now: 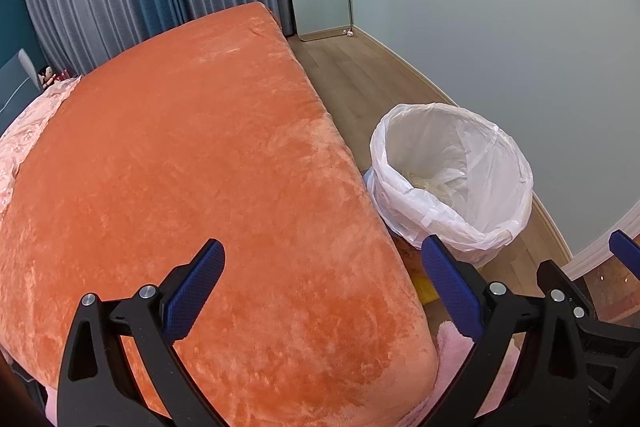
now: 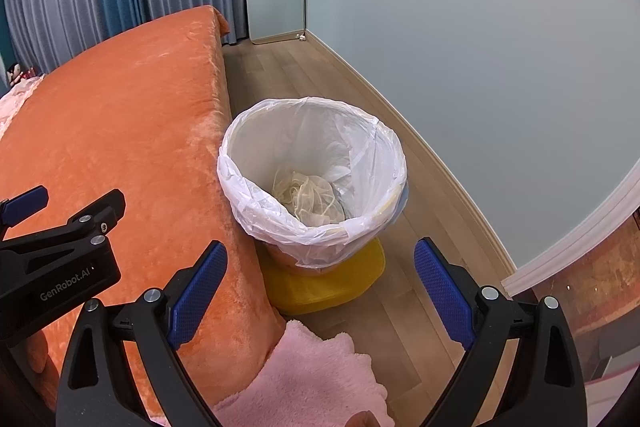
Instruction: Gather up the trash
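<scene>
Both grippers empty, jaws spread: right gripper [image 2: 320, 291] is nearer the lined trash bin [image 2: 312, 167], dead ahead at 12 o'clock beside the orange bed [image 2: 120, 115]; from left gripper [image 1: 322, 291] it's 1 o'clock.

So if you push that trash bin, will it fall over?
Probably easily. The trash bin looks nearly empty, holding only a crumpled wad, so likely light. It sits on a yellow pad, maybe wobbly. Its thin liner would crinkle and slip.
</scene>
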`<state>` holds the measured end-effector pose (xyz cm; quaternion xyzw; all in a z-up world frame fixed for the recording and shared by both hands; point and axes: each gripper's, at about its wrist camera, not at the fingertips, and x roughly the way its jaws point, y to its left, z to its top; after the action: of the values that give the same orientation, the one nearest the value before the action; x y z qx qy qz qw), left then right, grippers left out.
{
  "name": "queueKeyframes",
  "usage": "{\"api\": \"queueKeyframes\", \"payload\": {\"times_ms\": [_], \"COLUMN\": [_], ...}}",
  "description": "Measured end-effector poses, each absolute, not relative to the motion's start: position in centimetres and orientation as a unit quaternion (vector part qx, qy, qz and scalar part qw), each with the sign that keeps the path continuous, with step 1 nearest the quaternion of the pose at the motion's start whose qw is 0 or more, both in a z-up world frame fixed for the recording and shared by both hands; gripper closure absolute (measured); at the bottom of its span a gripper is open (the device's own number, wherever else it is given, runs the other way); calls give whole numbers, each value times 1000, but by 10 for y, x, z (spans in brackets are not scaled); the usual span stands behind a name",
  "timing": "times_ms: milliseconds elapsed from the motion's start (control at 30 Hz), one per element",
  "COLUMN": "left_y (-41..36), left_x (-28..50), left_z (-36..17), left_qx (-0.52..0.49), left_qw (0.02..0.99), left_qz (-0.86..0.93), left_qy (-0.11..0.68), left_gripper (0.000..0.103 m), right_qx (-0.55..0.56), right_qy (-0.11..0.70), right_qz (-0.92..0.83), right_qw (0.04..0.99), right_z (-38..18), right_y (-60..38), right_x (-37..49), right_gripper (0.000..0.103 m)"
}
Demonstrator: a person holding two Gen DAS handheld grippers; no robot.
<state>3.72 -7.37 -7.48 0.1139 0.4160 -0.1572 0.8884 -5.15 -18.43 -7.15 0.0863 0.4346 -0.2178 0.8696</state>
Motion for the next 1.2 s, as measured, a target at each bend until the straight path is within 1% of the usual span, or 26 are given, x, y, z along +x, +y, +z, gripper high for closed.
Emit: {"api": "queueKeyframes", "payload": {"times_ms": [1200], "left_y": [-74], "left_x": [35], "left_z": [-78], "left_qx": [121], "left_qw": [887], "left_qz": [-156], "left_qy": [416], "left_gripper": [9], "right_qx": [92], "right_qy": [439], "right_qz": [-221], "right_qw": [866], "right_z": [-76], "right_y": [-185], "right_x": [-53], "right_gripper": [12]}}
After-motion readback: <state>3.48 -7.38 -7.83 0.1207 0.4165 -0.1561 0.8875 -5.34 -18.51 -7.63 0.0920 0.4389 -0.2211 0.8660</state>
